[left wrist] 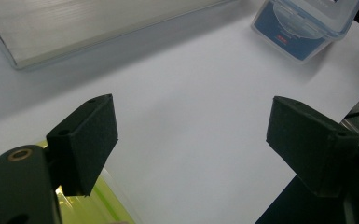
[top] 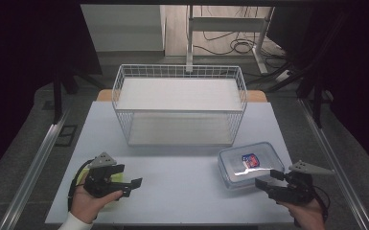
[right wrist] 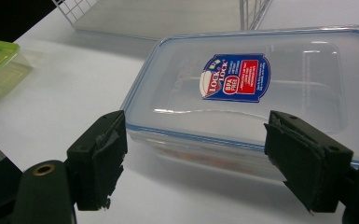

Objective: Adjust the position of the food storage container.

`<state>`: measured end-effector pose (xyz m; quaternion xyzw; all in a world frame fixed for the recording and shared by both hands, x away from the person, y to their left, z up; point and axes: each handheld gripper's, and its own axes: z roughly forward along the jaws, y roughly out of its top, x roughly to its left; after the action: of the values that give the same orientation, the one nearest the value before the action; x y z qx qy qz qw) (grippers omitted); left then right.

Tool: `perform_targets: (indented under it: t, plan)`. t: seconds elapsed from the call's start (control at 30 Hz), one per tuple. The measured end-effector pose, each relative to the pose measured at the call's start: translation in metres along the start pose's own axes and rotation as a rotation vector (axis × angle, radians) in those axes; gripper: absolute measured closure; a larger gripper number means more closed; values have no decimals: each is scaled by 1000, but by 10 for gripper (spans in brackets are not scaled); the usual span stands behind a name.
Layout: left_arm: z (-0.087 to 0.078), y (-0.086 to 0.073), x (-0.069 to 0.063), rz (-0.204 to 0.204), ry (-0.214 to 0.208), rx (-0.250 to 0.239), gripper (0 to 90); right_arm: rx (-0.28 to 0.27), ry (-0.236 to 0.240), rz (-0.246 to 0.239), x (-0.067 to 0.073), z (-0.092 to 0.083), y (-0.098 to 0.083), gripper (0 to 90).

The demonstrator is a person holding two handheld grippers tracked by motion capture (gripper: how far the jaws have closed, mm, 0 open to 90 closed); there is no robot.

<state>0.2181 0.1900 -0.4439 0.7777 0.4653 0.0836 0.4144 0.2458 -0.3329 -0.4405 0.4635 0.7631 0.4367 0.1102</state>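
Lab-style recording bench.
Dark curtains around white table [top: 182, 191], metal rails [top: 33, 163], loose floor cables [top: 230, 45], frame stand [top: 190, 38].

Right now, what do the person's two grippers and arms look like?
Both the left gripper and the right gripper are black, each with two blocky jaws faced with dark pads and a brass-coloured ring at the jaw base. Each carries a grey three-cornered plate on top and trails a black cable. A white sleeve cuff shows on the left arm.
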Motion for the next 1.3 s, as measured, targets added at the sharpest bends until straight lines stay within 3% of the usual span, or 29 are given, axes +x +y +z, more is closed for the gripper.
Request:
perform_targets:
  t: [0.37, 0.73, 1.07, 1.3]
  plan:
    - [0, 2, -1, -1, -2, -1, 157, 13, -3, -13, 1, -3, 3, 212]
    - [-4, 3, -1, -3, -5, -7, 157, 25, -6, -12, -1, -2, 19, 249]
    - [-5, 4, -1, -3, -8, -6, 157, 21, -49, 34, -25, -1, 43, 360]
    - [-3, 2, 1, -9, -3, 2, 158, 18, -84, 61, -39, 1, 50, 390]
